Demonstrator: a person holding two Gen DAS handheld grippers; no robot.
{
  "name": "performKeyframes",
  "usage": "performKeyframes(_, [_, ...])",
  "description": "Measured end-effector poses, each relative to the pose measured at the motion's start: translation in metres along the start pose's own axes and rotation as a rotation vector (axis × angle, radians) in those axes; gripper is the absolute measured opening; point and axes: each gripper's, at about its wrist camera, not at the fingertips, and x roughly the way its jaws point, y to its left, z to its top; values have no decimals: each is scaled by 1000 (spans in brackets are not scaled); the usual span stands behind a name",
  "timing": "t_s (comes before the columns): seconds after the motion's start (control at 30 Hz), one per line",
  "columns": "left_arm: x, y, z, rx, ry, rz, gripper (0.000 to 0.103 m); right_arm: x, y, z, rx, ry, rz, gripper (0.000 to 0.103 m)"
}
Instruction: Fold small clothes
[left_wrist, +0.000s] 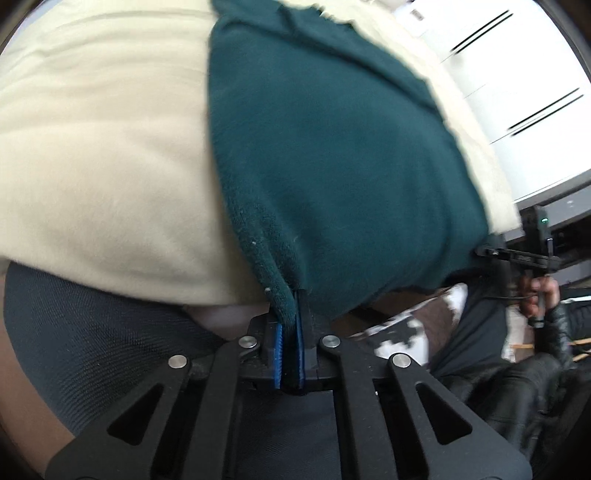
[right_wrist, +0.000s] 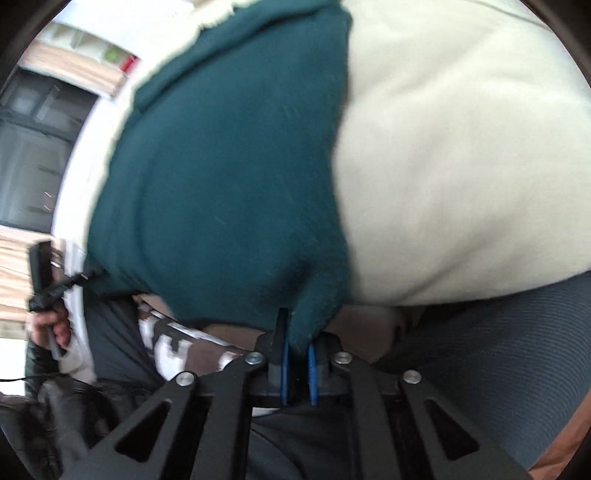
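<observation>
A dark teal cloth (left_wrist: 332, 166) lies spread on a cream blanket (left_wrist: 103, 147). Its near edge hangs over the front of the blanket. In the left wrist view my left gripper (left_wrist: 290, 306) is shut on the cloth's near left corner, and the hem is pinched between the blue pads (left_wrist: 277, 343). The right wrist view shows the same teal cloth (right_wrist: 221, 184) on the cream blanket (right_wrist: 461, 166). There my right gripper (right_wrist: 298, 332) is shut on the near right corner, with a fold of fabric between its blue pads (right_wrist: 284, 365).
A grey mesh fabric (left_wrist: 74, 339) sits below the blanket's front edge. Brown-and-white patterned cloth (left_wrist: 399, 332) lies under the teal cloth's near edge. A person's hand (left_wrist: 543, 295) and black sleeve (left_wrist: 517, 387) are at the right. White cabinets (left_wrist: 517, 74) stand behind.
</observation>
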Motion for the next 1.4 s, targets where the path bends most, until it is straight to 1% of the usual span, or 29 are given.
performKeyframes(0.07, [-18, 3, 6, -32, -57, -67, 4, -20, -2, 3, 25, -77, 95, 9])
performKeyframes(0.13, [-42, 10, 11, -86, -140, -157, 4, -39, -4, 6, 46, -162, 196, 9])
performKeyframes(0.2, [-58, 17, 13, -133, -205, -228, 4, -60, -6, 8, 63, -250, 313, 9])
performKeyframes(0.27, [-66, 22, 12, -164, -243, -285, 4, -78, -7, 7, 58, -324, 401, 9])
performKeyframes(0.33, [-72, 27, 11, -190, -270, -347, 4, -90, -4, 6, 38, -366, 430, 9])
performKeyframes(0.4, [-75, 29, 9, -209, -294, -411, 4, -93, -5, 6, 40, -374, 431, 9])
performKeyframes(0.47, [-75, 30, 8, -230, -312, -475, 4, -92, -5, 5, 53, -383, 459, 9])
performKeyframes(0.6, [-73, 30, 15, -273, -315, -535, 4, -85, -1, 0, 75, -413, 543, 9])
performKeyframes(0.7, [-73, 34, 20, -312, -332, -584, 4, -83, 3, 12, 86, -423, 554, 9])
performKeyframes(0.77, [-76, 36, 31, -335, -350, -611, 4, -81, 6, 23, 102, -437, 567, 9])
performKeyframes(0.87, [-81, 36, 55, -357, -383, -646, 4, -80, 5, 50, 153, -464, 599, 9])
performKeyframes(1.03, [-81, 34, 115, -382, -411, -660, 4, -71, -1, 106, 275, -494, 616, 9])
performKeyframes(1.1, [-75, 38, 143, -401, -421, -656, 4, -66, -2, 131, 311, -506, 583, 9])
performKeyframes(1.23, [-54, 57, 197, -489, -431, -677, 4, -49, -14, 176, 407, -512, 534, 9])
performKeyframes(1.33, [-36, 76, 239, -568, -432, -665, 4, -35, -31, 212, 505, -534, 525, 9])
performKeyframes(1.37, [-30, 85, 253, -590, -443, -665, 4, -32, -37, 220, 523, -541, 525, 9])
performKeyframes(1.4, [-24, 92, 267, -601, -454, -646, 4, -29, -40, 231, 533, -553, 517, 9])
